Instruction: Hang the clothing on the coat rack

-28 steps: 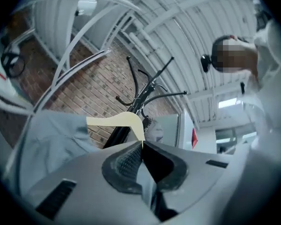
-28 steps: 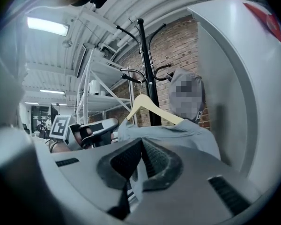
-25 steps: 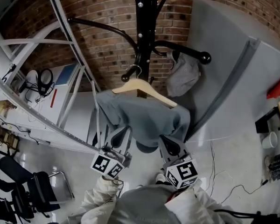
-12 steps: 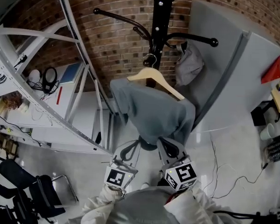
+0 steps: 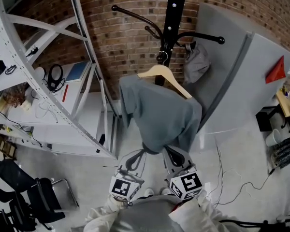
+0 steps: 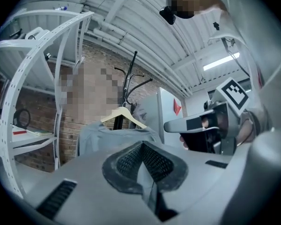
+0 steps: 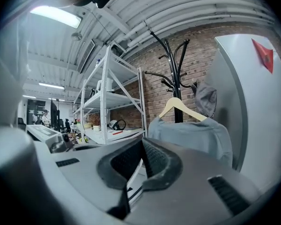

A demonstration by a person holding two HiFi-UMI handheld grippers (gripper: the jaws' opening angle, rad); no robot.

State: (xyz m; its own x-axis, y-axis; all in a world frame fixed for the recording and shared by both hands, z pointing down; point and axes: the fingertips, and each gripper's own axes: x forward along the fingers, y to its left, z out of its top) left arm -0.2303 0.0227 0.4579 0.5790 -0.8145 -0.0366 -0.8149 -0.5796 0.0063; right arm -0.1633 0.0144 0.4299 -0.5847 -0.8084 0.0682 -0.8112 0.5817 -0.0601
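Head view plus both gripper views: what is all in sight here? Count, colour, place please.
coat rack: one, black, by the brick wall
hanger: one, pale wood, hooked on the coat rack
garment: one, grey, draped on the hanger
cloth: one, grey, on a right rack arm
shelving: one, white, left
headphones: one, black, on the shelving
panel: one, grey, right
chair: one, black, bottom left
left tool: one, grey, shut, empty, below the garment
right tool: one, grey, shut, empty, beside it

Matt grey cloth top (image 5: 162, 115), smooth pale wood hanger (image 5: 174, 82), glossy blk metal rack (image 5: 171, 13), rough brick wall (image 5: 125, 42).
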